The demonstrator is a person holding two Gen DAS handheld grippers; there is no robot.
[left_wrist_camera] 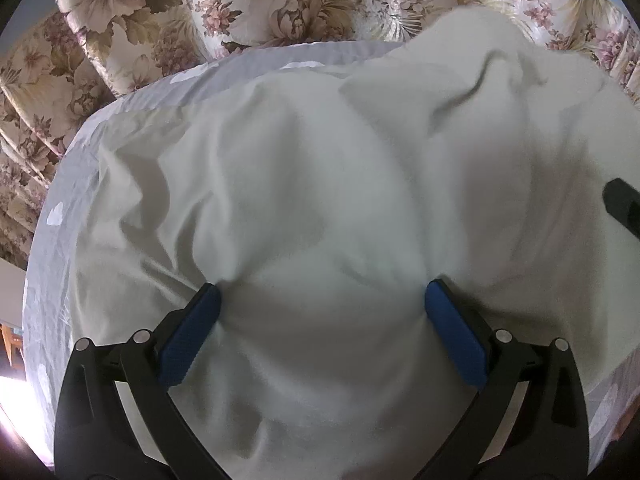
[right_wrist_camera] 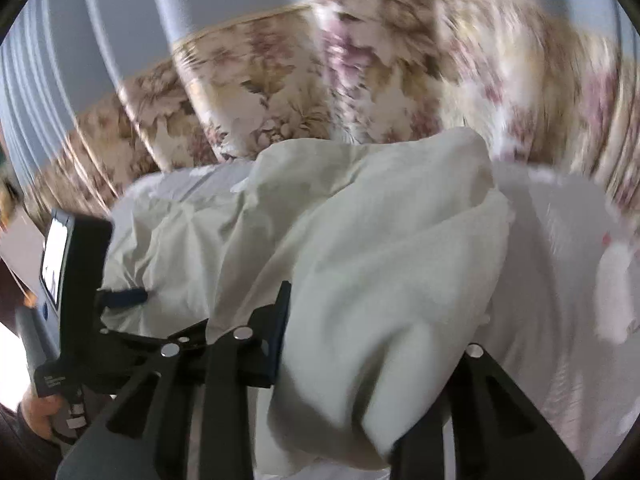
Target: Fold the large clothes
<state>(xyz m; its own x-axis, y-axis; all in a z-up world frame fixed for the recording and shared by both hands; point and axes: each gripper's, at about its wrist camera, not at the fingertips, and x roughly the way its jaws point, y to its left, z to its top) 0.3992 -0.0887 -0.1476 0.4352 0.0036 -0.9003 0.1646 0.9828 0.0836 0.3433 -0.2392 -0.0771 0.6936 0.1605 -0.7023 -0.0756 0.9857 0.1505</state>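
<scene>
**Ana:** Clenched, the right claw (right_wrist_camera: pixel 380 312) has a thick bundle of the large white garment of thin, creased fabric (right_wrist_camera: pixel 384 240) packed between its jaws. The blue pad on one finger lies flat against the cloth, and the other finger is buried under the fold.

**Ben:** And the left claw (left_wrist_camera: pixel 322 292)?

**Ana:** Released. Its two blue ribbed pads (left_wrist_camera: pixel 192 332) stand wide apart, tips pressed down into the garment, which puckers at each tip. Nothing is pinched between them.

**Ben:** Where does the garment lie?

**Ana:** Spread across the pale grey bed sheet with white patches (left_wrist_camera: pixel 60 184), covering most of it. On the right claw's side a part is raised in a soft hump, and the far corner stands up above the rest.

**Ben:** Do the claws show in each other's views?

**Ana:** From the right wrist, the left claw sits low at the left, one blue fingertip on the cloth, with a person's hand (right_wrist_camera: pixel 40 412) round its handle. From the left wrist only a dark piece shows at the right edge, and I cannot tell which part it is.

**Ben:** Beyond the bed?

**Ana:** A beige and pink floral curtain in heavy pleats (left_wrist_camera: pixel 140 20) hangs just behind the far edge of the sheet
</scene>
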